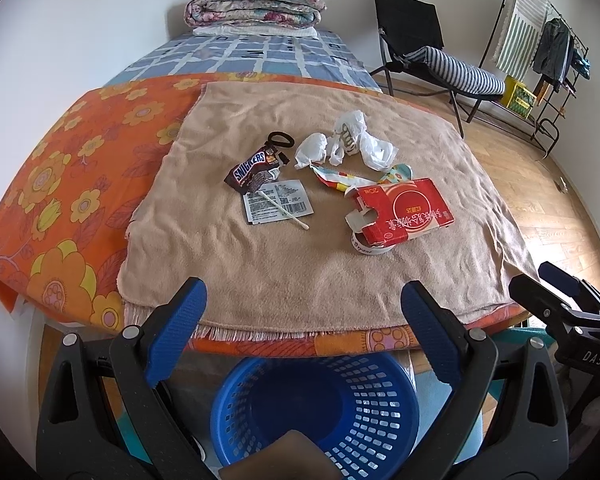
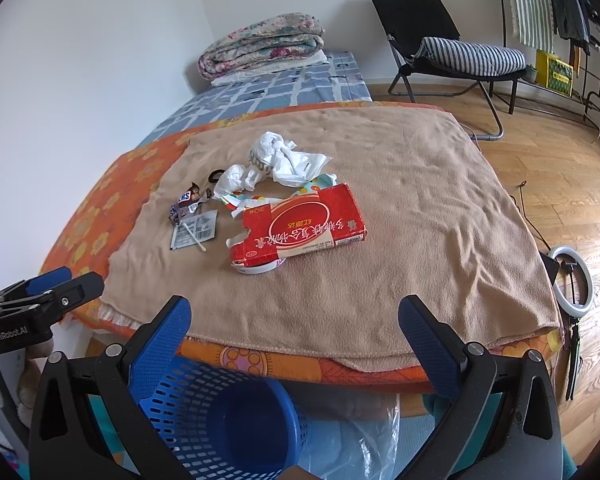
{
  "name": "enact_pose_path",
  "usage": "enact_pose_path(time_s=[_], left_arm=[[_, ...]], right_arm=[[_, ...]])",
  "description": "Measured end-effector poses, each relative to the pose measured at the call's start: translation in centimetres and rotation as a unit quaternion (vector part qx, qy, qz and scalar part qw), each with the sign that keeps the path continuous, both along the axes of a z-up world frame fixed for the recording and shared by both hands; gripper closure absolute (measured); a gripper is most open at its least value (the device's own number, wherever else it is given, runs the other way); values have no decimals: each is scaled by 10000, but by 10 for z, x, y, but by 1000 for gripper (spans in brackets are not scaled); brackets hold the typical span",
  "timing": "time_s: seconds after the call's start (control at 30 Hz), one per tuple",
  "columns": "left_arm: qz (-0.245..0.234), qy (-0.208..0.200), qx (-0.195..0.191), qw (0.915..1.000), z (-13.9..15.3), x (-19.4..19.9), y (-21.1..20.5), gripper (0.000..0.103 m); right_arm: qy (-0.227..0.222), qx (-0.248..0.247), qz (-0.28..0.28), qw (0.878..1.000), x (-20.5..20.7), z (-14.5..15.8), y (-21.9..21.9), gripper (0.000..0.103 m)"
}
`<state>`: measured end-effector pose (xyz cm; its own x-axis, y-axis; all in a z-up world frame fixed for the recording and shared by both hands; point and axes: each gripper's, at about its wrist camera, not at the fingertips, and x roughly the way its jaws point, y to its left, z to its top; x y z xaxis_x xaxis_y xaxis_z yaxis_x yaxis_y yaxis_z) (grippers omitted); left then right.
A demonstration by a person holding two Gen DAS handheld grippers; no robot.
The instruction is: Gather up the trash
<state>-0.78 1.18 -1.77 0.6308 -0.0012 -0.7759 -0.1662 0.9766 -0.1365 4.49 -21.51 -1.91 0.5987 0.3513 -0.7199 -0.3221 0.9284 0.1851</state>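
Note:
Trash lies on a tan blanket (image 1: 300, 272) on the bed: a Snickers wrapper (image 1: 252, 170), a foil sachet (image 1: 278, 202) with a cotton swab (image 1: 284, 212) on it, crumpled white bags (image 1: 350, 140), a colourful wrapper (image 1: 340, 178), a red carton (image 1: 404, 210) resting on a tape roll (image 1: 366, 246). The carton (image 2: 300, 226), wrapper (image 2: 184, 204) and bags (image 2: 278, 160) also show in the right wrist view. A blue mesh basket (image 1: 320, 412) (image 2: 220, 412) stands below the bed's edge. My left gripper (image 1: 304, 336) and right gripper (image 2: 296, 340) are open and empty, short of the trash.
A folded quilt (image 1: 256, 4) lies at the bed's far end. A black folding chair (image 1: 428, 52) with a striped cushion and a clothes rack (image 1: 548, 48) stand on the wood floor to the right. A ring light (image 2: 574, 280) lies by the bed's right corner.

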Motion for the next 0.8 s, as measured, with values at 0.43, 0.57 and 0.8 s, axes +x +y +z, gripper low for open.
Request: enact_pose_path(time_s=[0.43,0.57,0.8], left_arm=[[49,50,-2,10000,-8,-3,6,4],[73,95,-21,9999,-10,-2,7,4],[-12,257,-212,9994,-10,10,12,4]], right_arm=[[-20,-43,-34,10000,0,-4,0,0],[-114,-35,-118,9999,0,-4,-1,0],[-224,-175,-160,9995,5,-7,-2,0]])
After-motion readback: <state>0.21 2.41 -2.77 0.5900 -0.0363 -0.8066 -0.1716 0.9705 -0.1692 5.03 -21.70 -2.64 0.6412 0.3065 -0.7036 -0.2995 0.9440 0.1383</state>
